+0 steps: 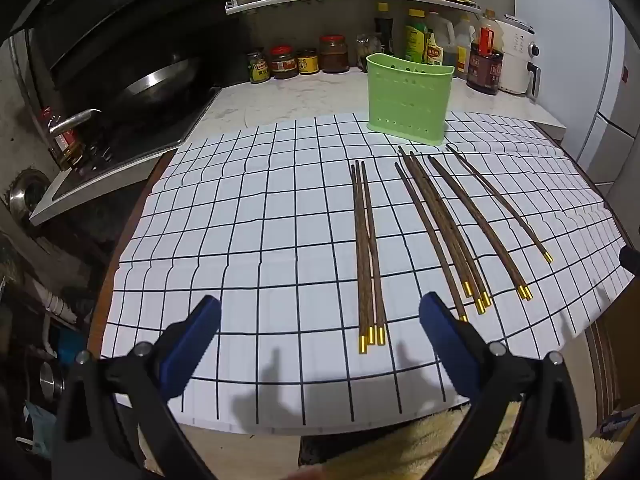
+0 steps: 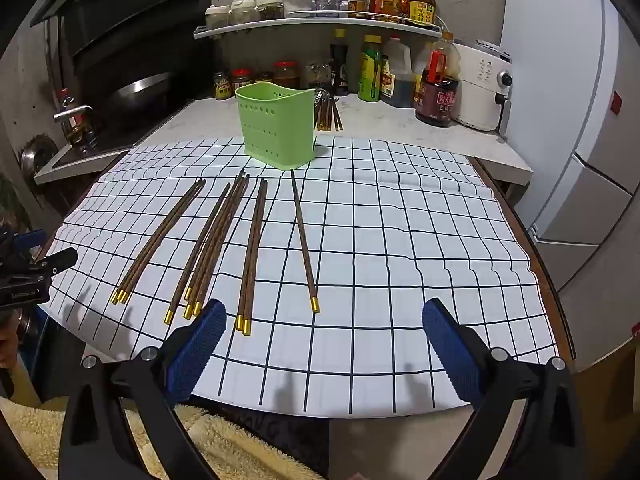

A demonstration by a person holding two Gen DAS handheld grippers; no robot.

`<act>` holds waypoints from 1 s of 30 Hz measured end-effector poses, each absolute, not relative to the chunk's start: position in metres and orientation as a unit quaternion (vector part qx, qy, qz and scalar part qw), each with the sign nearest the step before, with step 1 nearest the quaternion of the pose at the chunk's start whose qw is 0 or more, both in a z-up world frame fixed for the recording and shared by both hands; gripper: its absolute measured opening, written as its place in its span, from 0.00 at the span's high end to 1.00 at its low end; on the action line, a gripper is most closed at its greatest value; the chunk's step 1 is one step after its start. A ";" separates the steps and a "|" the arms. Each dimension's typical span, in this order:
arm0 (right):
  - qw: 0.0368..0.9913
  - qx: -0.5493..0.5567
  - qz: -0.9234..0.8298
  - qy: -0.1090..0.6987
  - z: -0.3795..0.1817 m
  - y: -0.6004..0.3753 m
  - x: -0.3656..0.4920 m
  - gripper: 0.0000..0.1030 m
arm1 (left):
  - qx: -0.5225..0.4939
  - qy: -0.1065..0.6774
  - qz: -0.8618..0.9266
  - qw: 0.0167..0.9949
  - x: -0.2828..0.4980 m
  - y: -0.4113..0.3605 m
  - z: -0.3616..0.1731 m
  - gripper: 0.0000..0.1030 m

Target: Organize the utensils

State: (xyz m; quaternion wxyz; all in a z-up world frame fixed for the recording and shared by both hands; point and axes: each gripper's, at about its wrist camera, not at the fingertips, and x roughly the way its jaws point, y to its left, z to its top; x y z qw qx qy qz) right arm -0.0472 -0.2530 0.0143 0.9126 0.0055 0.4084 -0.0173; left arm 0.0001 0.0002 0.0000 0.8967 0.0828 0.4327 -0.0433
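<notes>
Left gripper, blue-padded fingers: spread wide, nothing between, above near edge of white black-grid cloth.
Right gripper, same type: spread wide, empty, over cloth.
Dark wooden chopsticks w/ gold caps: several groups flat on cloth, caps toward near edge, one single at right.
Light green perforated plastic utensil holder: upright, far edge of cloth, just beyond chopstick tips.
More chopsticks: on counter behind holder.
Sauce bottles, jars: back of counter.
</notes>
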 end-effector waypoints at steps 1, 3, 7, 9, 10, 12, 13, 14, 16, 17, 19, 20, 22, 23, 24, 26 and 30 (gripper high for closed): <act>0.913 0.007 -0.017 0.408 0.015 -0.253 -0.047 0.05 | 0.082 0.434 -0.044 0.896 0.000 0.000 0.000 0.06; 0.914 0.008 -0.016 0.406 0.015 -0.252 -0.048 0.05 | 0.081 0.432 -0.044 0.897 0.000 0.000 0.000 0.06; 0.912 0.016 -0.017 0.410 0.013 -0.253 -0.045 0.05 | 0.082 0.433 -0.044 0.897 0.000 0.000 0.000 0.06; 0.914 0.016 -0.016 0.406 0.017 -0.255 -0.048 0.05 | 0.081 0.433 -0.044 0.897 0.000 0.000 0.000 0.06; 0.914 0.017 -0.016 0.406 0.017 -0.256 -0.048 0.05 | 0.081 0.433 -0.044 0.897 0.000 0.000 0.000 0.06; 0.914 0.016 -0.016 0.405 0.017 -0.257 -0.048 0.05 | 0.080 0.433 -0.044 0.897 0.000 0.000 0.000 0.06; 0.914 0.016 -0.017 0.405 0.017 -0.258 -0.047 0.05 | 0.080 0.433 -0.045 0.897 0.001 0.000 0.000 0.06; 0.915 0.014 -0.017 0.403 0.018 -0.256 -0.049 0.05 | 0.081 0.433 -0.045 0.897 0.001 -0.001 0.002 0.06; 0.915 0.016 -0.018 0.404 0.017 -0.255 -0.048 0.05 | 0.082 0.433 -0.046 0.897 0.001 -0.001 0.002 0.06; 0.914 0.016 -0.019 0.404 0.017 -0.255 -0.048 0.05 | 0.082 0.432 -0.045 0.897 0.001 -0.001 0.001 0.06; 0.914 0.018 -0.018 0.405 0.017 -0.257 -0.048 0.05 | 0.082 0.433 -0.043 0.897 0.002 -0.002 0.001 0.06; 0.914 0.019 -0.018 0.405 0.017 -0.257 -0.048 0.05 | 0.081 0.432 -0.043 0.897 0.002 -0.002 0.001 0.06; 0.914 0.020 -0.018 0.405 0.017 -0.256 -0.048 0.05 | 0.081 0.432 -0.042 0.897 0.002 -0.003 0.001 0.06; 0.914 0.020 -0.017 0.405 0.017 -0.257 -0.048 0.05 | 0.081 0.432 -0.042 0.897 0.002 -0.003 0.001 0.06; 0.914 0.020 -0.018 0.405 0.017 -0.257 -0.048 0.05 | 0.079 0.432 -0.043 0.897 0.002 -0.001 0.000 0.06; 0.914 0.020 -0.017 0.405 0.017 -0.257 -0.048 0.05 | 0.079 0.432 -0.043 0.897 0.002 -0.001 -0.001 0.06; 0.913 0.022 -0.017 0.406 0.016 -0.258 -0.047 0.05 | 0.078 0.432 -0.043 0.898 0.003 0.000 -0.001 0.06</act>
